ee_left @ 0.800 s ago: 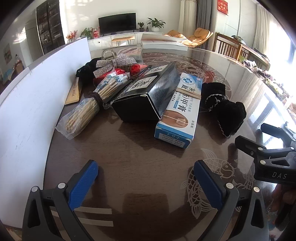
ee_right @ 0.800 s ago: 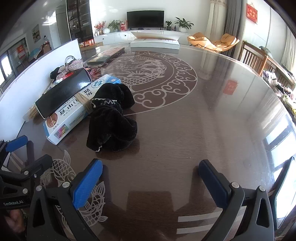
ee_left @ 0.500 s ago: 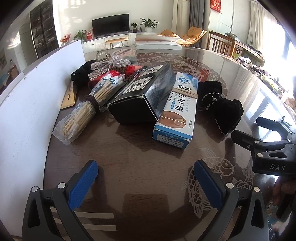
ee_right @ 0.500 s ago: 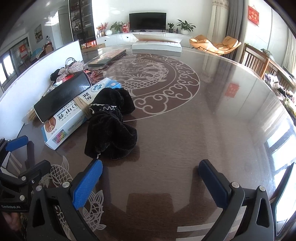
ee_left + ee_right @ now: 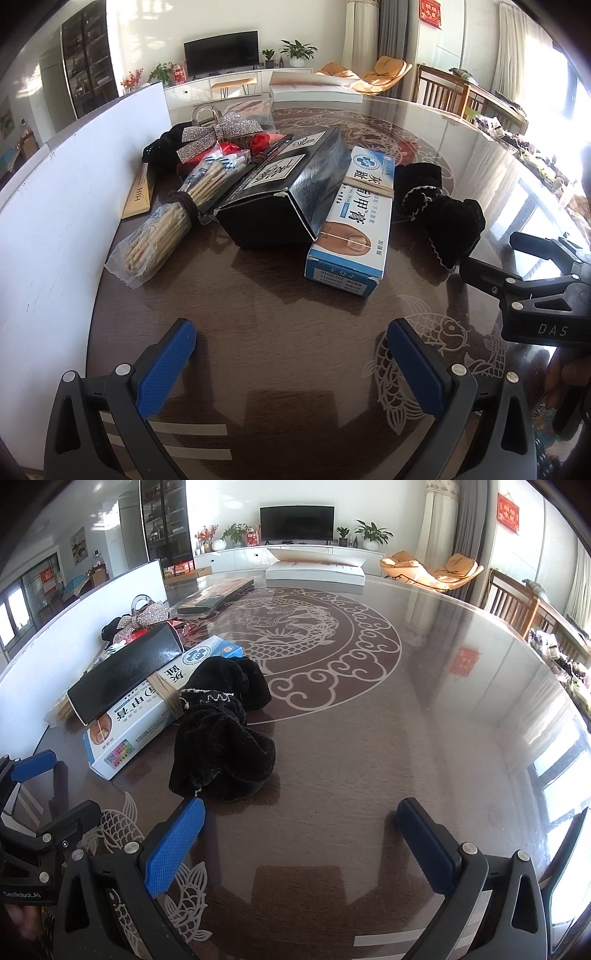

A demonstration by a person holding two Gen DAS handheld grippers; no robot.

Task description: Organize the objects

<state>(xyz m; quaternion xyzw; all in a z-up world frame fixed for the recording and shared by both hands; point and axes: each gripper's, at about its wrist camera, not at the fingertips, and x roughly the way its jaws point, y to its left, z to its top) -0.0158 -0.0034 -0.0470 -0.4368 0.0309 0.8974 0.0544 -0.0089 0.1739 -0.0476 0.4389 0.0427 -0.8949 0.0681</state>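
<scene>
A cluster of objects lies on the dark round table (image 5: pixel 295 325): a black box (image 5: pixel 288 192), a blue-white carton (image 5: pixel 354 218) leaning beside it, a wrapped bundle of sticks (image 5: pixel 166 225), a crumpled black cloth (image 5: pixel 443 218), a glittery bow (image 5: pixel 218 133) and red items behind. My left gripper (image 5: pixel 291 343) hovers open in front of the box and carton, nothing between its fingers. My right gripper (image 5: pixel 301 823) is open too, just right of the black cloth (image 5: pixel 221 738), with the carton (image 5: pixel 147 716) and box (image 5: pixel 122 672) further left.
A white board (image 5: pixel 55 206) stands along the table's left side. A thin wooden strip (image 5: pixel 140 192) lies by it. A flat dark package (image 5: pixel 218 594) rests at the far side. The right gripper's body (image 5: pixel 535 295) shows at the right of the left wrist view. Chairs (image 5: pixel 517 605) stand beyond the table.
Both views have tilted up a little, so the objects sit slightly lower and nearer in the frames. Both grippers stay open, and nothing on the table has moved.
</scene>
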